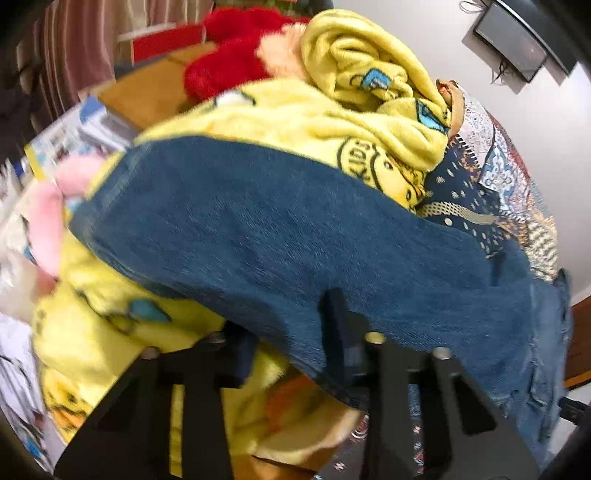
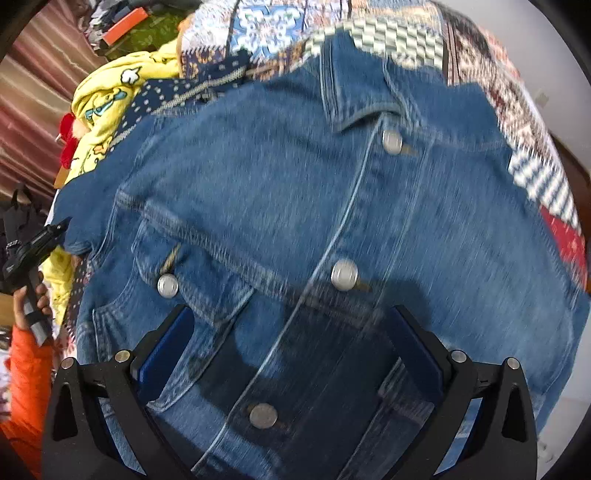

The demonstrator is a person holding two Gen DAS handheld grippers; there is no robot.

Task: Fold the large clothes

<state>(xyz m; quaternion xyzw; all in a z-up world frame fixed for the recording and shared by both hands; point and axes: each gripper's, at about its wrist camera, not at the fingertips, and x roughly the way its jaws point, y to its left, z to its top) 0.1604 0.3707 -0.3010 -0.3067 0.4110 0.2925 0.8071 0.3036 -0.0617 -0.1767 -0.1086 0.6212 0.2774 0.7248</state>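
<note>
A blue denim jacket (image 2: pixel 295 206) lies front up, buttoned, on a heap of cloth, and it fills the right wrist view. My right gripper (image 2: pixel 291 310) hovers over its lower front, open wide, its blue pads (image 2: pixel 166 350) clear of the fabric. In the left wrist view one denim sleeve (image 1: pixel 277 229) runs across the picture. My left gripper (image 1: pixel 288 332) is shut on the sleeve's lower edge, with denim between its black fingers (image 1: pixel 336 314). The right wrist view shows that gripper (image 2: pixel 61 225) at the sleeve's end on the left.
Under the jacket are a yellow cartoon fleece blanket (image 1: pixel 295 114) and a patchwork cloth (image 2: pixel 369 33). A red plush (image 1: pixel 229 62) and a pink plush (image 1: pixel 51 214) lie beside the heap. A hand with an orange sleeve (image 2: pixel 26 369) holds the left gripper. A screen (image 1: pixel 517 48) hangs on the white wall.
</note>
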